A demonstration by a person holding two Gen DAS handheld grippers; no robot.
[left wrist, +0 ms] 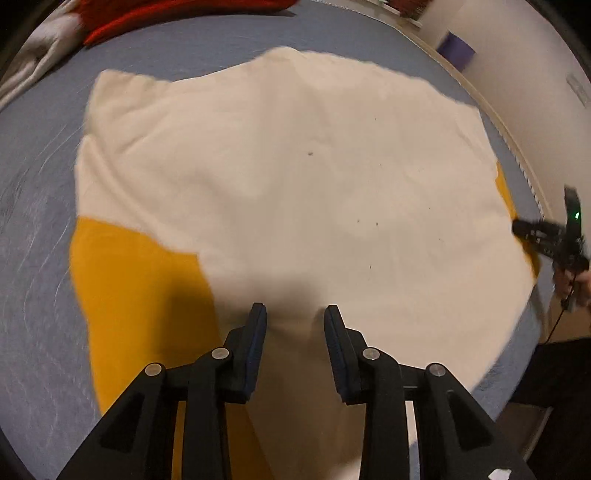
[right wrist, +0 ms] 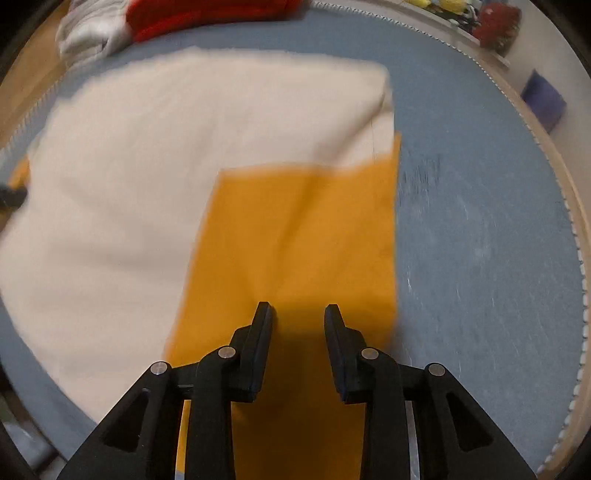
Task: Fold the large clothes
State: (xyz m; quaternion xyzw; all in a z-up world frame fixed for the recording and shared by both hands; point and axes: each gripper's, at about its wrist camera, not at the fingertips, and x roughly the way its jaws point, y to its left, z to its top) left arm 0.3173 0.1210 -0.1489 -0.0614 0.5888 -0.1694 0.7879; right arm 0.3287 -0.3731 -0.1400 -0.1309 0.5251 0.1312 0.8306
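**Both grippers open over the spread garment**

The left gripper (left wrist: 294, 312) has its jaws parted and empty, poised low over the cream body of the garment (left wrist: 288, 177) near its closest hem. The right gripper (right wrist: 298, 310) is likewise parted with nothing between the fingers, hovering over the garment's orange panel (right wrist: 295, 236), probably a sleeve, though motion blur makes that uncertain.

The garment lies fairly flat across the middle of the blue-grey bed (right wrist: 480, 240), its orange edge running towards the bed's right side. It looks soft, limp and light, apt to sag and crease, so a pinch at a hem corner or sleeve edge seems the surest hold.

Both hands point forward and angle down at the cloth. Red and white clothes (right wrist: 177, 18) sit at the far edge.
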